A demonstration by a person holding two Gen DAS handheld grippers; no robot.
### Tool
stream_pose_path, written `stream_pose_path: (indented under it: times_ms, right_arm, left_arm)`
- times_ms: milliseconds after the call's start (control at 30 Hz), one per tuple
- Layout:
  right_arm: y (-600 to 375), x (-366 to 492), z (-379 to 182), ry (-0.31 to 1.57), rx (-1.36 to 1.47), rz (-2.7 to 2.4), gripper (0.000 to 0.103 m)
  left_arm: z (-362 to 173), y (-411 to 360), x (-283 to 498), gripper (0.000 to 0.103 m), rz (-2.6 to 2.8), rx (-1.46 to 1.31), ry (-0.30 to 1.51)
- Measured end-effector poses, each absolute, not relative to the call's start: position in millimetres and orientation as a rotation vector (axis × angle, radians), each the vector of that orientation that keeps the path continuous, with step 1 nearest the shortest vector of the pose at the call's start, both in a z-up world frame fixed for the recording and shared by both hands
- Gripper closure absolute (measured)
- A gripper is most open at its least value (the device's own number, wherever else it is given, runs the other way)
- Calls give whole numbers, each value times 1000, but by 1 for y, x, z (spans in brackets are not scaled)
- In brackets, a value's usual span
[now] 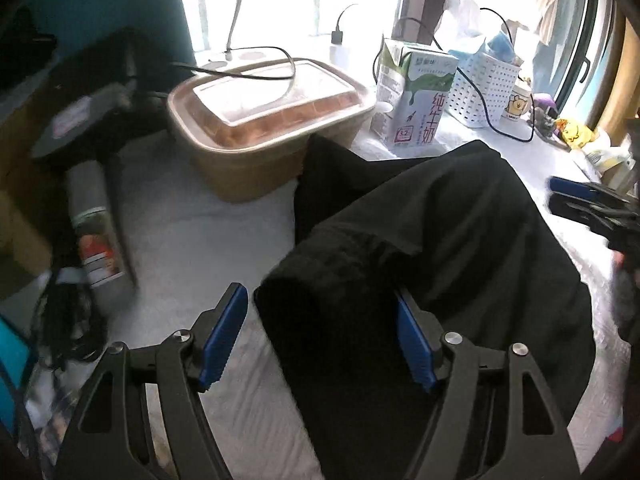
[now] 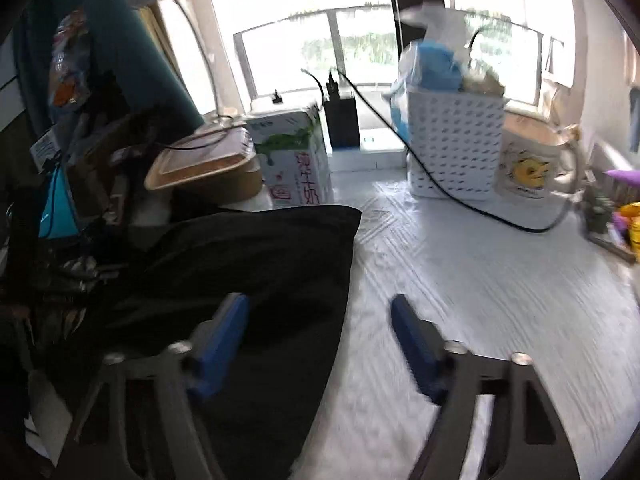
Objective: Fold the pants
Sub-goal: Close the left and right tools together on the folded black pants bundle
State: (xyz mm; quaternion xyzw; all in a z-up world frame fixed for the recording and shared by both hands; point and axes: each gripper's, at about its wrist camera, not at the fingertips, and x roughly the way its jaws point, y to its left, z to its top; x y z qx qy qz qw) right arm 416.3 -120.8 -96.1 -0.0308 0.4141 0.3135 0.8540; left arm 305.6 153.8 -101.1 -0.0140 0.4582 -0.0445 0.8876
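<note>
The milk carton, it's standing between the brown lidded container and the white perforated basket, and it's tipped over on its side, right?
Not tipped over: the milk carton stands upright between the brown lidded container and the white perforated basket, as the left wrist view shows.

Right claw (image 2: 320,340) motion-blurred; pants (image 2: 240,280) edge-cropped.

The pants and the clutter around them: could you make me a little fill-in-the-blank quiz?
1. The pants are ___ in colour.
2. Both grippers, left and right, have their jaws ___.
3. The milk carton stands between the lidded brown container and the white ___.

Missing words: black; open; basket
</note>
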Motion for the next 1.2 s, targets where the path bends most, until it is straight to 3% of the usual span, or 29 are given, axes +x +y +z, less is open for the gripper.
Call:
stream_pose_path:
  times_ms: [133, 167, 200, 400, 633, 733, 800, 833, 1200]
  right_arm:
    - [-105, 442, -112, 915, -87, 668, 39]
    - [-101, 445, -115, 923, -91, 679, 50]
    - [-96, 447, -120, 933, -102, 699, 73]
    - [-87, 456, -127, 898, -144, 638, 77]
    - [-107, 450, -114, 844, -88, 568, 77]
    - [-116, 438, -99, 813, -67, 563, 70]
    - [-125, 430, -91, 791, -41, 562, 18]
    - [-130, 426, -88, 775, -20, 571, 10]
    - [-130, 431, -111, 800, 44, 688, 8]
  left_arm:
    - [-109, 157, 321, 31, -104, -42, 956]
    - [-110, 156, 323, 31, -105, -40, 949]
    - [-111, 155, 327, 31, -104, -31, 941]
    - [-107, 146, 341, 31, -63, 38, 913]
    - [-66, 159, 330, 31, -69, -24, 862]
    - [-61, 161, 314, 28, -89, -58, 853]
    - [-66, 160, 302, 18, -102, -72, 857]
    - [-70, 159, 299, 17, -105, -76, 862]
    - [-109, 159, 297, 16, -147, -112, 954]
